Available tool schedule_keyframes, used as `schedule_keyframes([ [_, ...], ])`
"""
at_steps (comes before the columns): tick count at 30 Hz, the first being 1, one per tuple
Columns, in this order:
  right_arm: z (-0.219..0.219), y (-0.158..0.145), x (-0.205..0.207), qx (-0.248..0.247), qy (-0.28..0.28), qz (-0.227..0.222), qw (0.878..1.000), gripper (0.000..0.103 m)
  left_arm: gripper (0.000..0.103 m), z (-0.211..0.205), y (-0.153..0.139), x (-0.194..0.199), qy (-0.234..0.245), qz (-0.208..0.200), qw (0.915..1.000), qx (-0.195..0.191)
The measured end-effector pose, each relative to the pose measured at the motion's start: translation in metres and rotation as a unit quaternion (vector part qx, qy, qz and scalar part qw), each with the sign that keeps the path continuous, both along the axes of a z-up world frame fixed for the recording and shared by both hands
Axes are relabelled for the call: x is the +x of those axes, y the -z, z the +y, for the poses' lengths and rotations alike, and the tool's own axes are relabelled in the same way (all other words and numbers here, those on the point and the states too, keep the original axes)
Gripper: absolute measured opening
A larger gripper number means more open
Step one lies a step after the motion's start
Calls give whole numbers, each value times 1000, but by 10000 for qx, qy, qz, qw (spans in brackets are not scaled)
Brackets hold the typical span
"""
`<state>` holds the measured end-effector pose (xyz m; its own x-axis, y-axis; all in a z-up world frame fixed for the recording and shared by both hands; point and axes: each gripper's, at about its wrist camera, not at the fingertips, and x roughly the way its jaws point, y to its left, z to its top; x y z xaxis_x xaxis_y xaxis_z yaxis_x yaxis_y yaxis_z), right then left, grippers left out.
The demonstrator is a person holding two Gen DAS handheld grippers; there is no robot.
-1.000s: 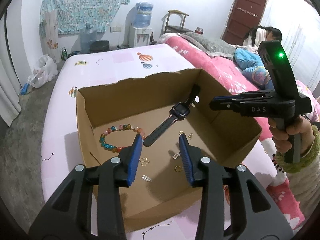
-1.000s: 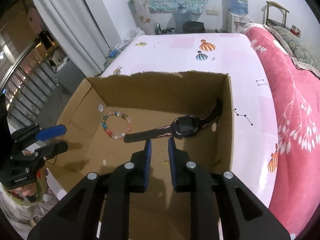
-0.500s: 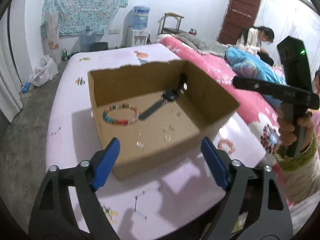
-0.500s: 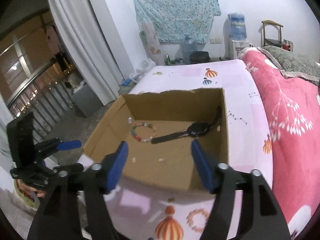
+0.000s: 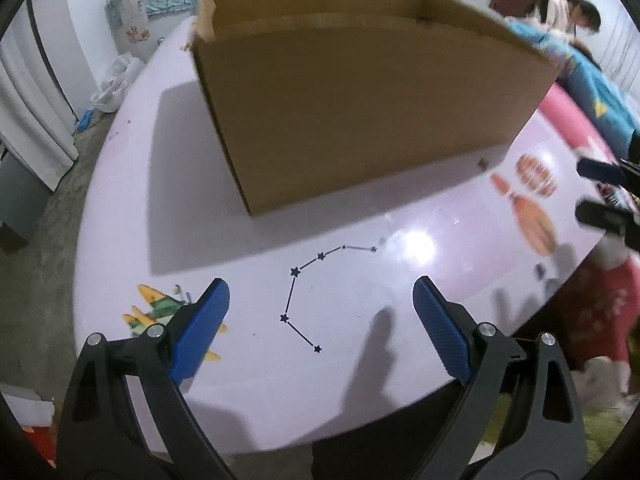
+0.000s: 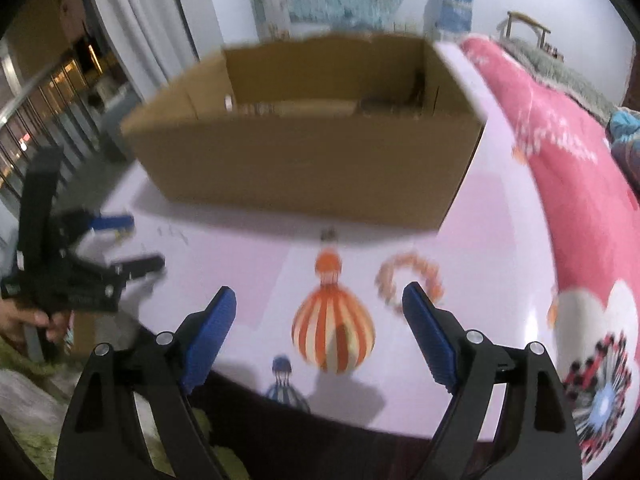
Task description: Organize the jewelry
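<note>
A brown cardboard box point(image 5: 360, 112) point(image 6: 304, 160) stands on the pale pink printed table cover point(image 5: 360, 360). Its near wall hides most of what lies inside; only a blurred dark shape, perhaps the watch point(image 6: 372, 104), shows. An orange bead bracelet point(image 6: 408, 276) point(image 5: 536, 174) lies on the cover in front of the box. My left gripper point(image 5: 320, 304) point(image 6: 132, 242) hovers low over the star print, its jaws opening with nothing between them. My right gripper point(image 6: 320, 308) point(image 5: 596, 192) hangs over the striped balloon print, left of the bracelet, jaws opening and empty.
The table's near edge point(image 6: 360, 420) runs just under both grippers. A pink quilt point(image 6: 560, 160) covers the bed on the right, where a person point(image 5: 576, 8) sits at the back. A water dispenser point(image 6: 452, 4) and white curtains point(image 5: 36, 112) stand beyond.
Both grippers have drawn back out of the box and sunk toward the table's near edge. Their jaws have gone from narrow to wide apart.
</note>
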<state>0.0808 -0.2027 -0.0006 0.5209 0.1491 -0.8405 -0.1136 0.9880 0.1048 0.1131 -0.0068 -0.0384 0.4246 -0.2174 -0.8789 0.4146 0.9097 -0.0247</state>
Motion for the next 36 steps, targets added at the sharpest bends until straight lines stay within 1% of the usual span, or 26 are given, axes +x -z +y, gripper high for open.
schedule_keyframes([
  [3,9,18,-3,-174,39,205,9996,83,89,-3,7,3,-2,-13,10000,42],
  [4,10,20,-3,-202,59,228,9995,83,89,-4,8,3,-15,-111,9999,79],
  [8,6,34,2,-118,296,481,9983,83,93,-6,10,5,-20,-227,9997,68],
  [12,-1,43,9,-172,530,613,9966,83,95,-3,11,2,-64,-290,9996,39],
  [16,-9,44,11,-207,670,599,9957,84,95,1,12,0,-70,-345,9994,12],
  [20,-11,49,9,-230,644,600,9959,91,95,-9,12,4,-94,-381,9992,10],
  [23,-11,52,14,-403,586,626,9955,96,95,-9,12,1,-103,-389,9992,10],
  [25,-9,54,15,-492,579,620,9952,96,95,-9,12,0,-114,-403,9991,9],
  [30,-10,55,17,-463,614,635,9950,96,96,-10,15,-1,-145,-451,9989,3],
  [36,-11,55,16,-555,616,703,9941,96,96,-11,14,-4,-156,-468,9988,4],
])
